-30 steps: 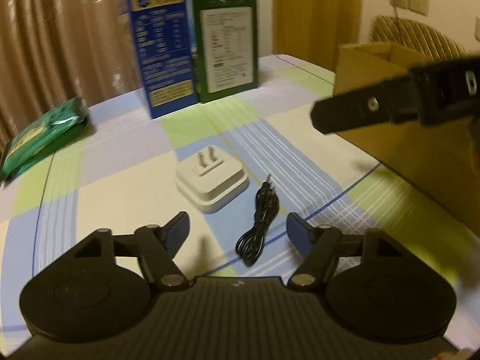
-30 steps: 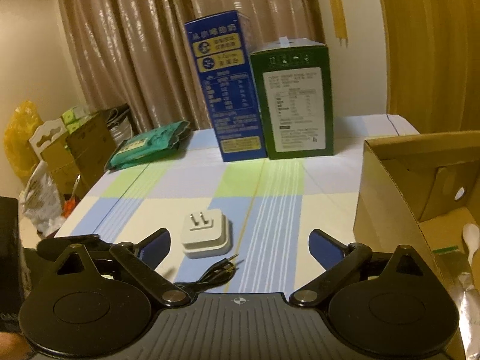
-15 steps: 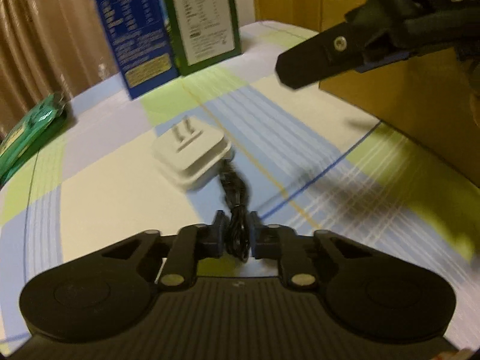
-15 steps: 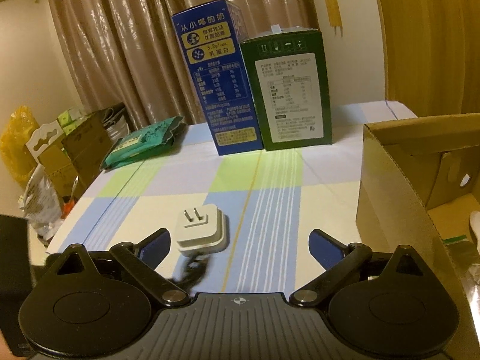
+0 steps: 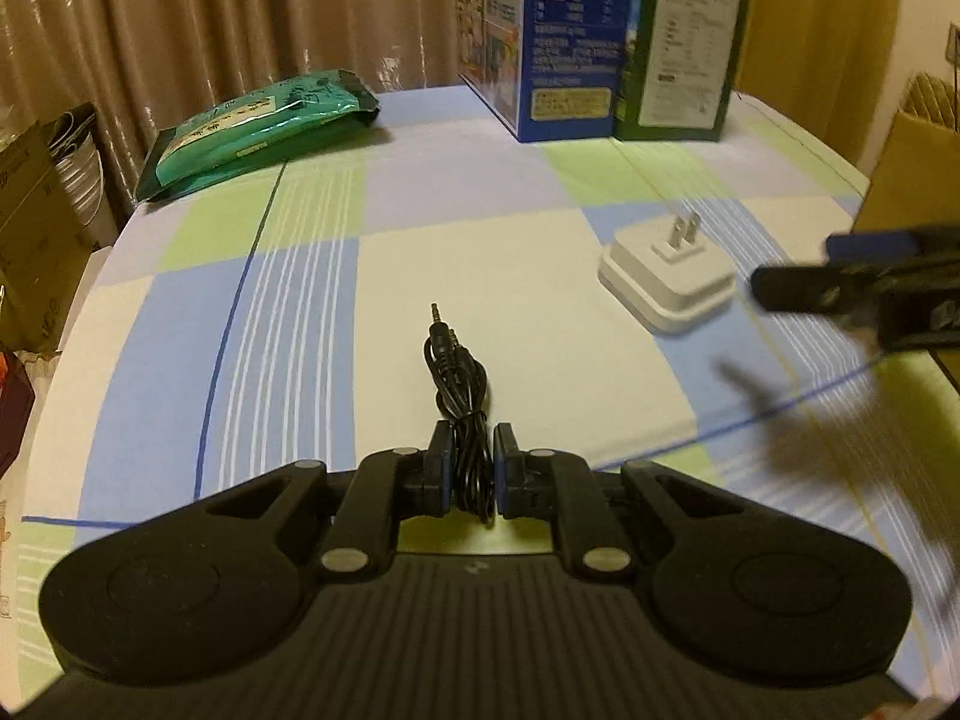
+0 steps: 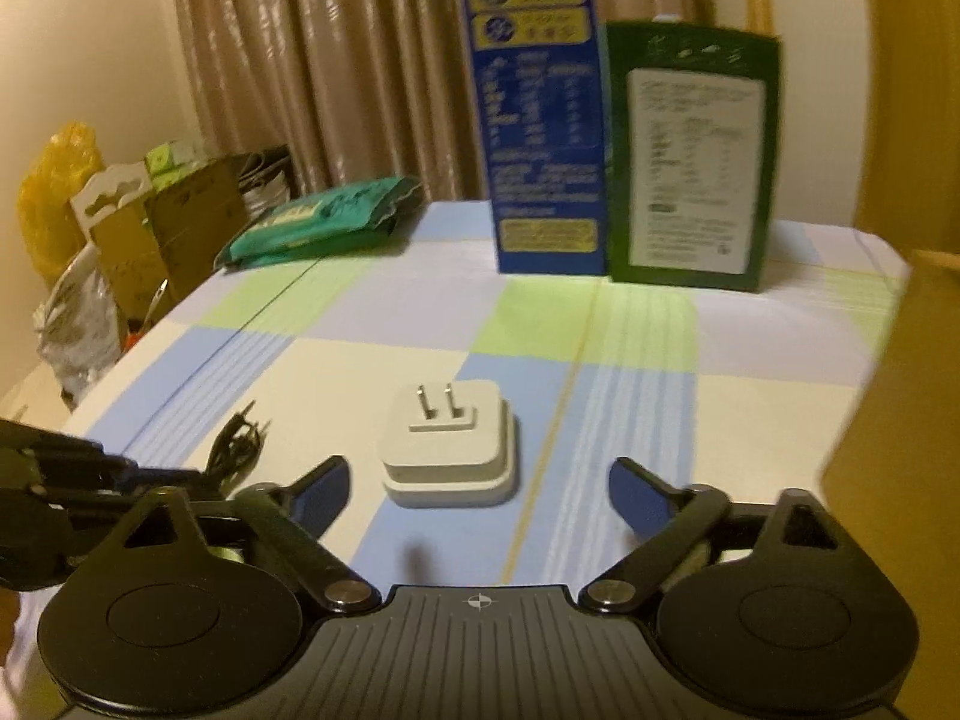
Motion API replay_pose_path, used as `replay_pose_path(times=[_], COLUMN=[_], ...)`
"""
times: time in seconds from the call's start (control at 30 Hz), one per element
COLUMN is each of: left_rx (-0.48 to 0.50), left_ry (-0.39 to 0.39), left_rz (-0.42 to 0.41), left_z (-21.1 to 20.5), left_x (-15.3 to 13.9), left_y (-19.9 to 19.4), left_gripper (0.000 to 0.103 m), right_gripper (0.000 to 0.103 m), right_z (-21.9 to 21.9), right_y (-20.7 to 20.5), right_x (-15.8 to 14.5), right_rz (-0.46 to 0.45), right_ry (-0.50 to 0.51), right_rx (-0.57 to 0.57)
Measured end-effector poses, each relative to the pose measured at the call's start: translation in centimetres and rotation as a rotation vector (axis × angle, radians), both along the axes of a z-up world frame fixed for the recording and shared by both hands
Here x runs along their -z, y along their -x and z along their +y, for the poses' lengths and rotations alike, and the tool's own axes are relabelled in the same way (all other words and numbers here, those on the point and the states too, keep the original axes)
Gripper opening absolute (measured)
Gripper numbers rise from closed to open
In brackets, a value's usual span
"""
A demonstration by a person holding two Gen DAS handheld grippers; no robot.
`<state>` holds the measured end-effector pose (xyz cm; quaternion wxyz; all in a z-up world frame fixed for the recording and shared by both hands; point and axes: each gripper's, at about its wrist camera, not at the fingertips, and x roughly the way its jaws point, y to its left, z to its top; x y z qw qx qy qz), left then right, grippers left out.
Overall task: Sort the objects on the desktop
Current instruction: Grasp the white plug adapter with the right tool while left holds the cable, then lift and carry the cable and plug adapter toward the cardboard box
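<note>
2 tools, left tool (image 5: 468, 474) pinching black cable (image 5: 459, 378), right tool (image 6: 480, 486) spread, closing, labels unreadable

The checked tablecloth (image 5: 480, 252) bears adapter (image 5: 669, 279), pouch (image 5: 258, 126), cartons (two) (image 5: 570, 42).

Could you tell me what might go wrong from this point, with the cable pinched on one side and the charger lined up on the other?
1. The left gripper pinches only one end of the coiled black cable; the free loops and plugs could sag, uncoil or snag when lifted.
2. The right gripper, jaws just closing and not yet touching, approaches the white charger, whose prongs point up; the smooth body might slip.
3. The grippers work close together and could bump.
</note>
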<state>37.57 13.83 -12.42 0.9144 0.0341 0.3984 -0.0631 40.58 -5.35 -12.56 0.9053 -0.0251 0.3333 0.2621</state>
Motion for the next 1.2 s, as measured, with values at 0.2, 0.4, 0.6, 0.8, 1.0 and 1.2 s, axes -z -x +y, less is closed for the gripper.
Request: replay_pose_path(times=[0.2,0.4,0.6,0.8,1.0,1.2], left_rx=[-0.001,-0.001,0.003,0.055,0.088,0.094], left_ry=[0.017,0.012,-0.006,-0.05,-0.034,0.037], left_rz=[-0.025,-0.051,-0.051,0.016,0.064,0.046], left_z=[0.3,0.0,-0.4,-2.1,-4.2,-6.4], left_x=[0.1,0.4,0.3,0.0,-1.9,-4.1], left_y=[-0.2,-0.1,0.2,3.2,8.6,14.7], left_gripper=[0.01,0.01,0.01,0.009,0.009,0.009], right_gripper=[0.081,0.062,0.062,0.062,0.062,0.062], right_z=[2.2,3.8,3.1,0.0,-3.6,-6.6], right_y=[-1.3,-1.5,0.1,3.7,8.8,14.8], right_x=[2.8,2.9,2.5,1.0,-0.9,-2.4], right_rz=[-0.005,-0.062,-0.031,0.028,0.096,0.113], right_ry=[0.045,0.095,0.119,0.117,0.073,0.031], right_rx=[0.0,0.003,-0.005,0.031,0.09,0.117])
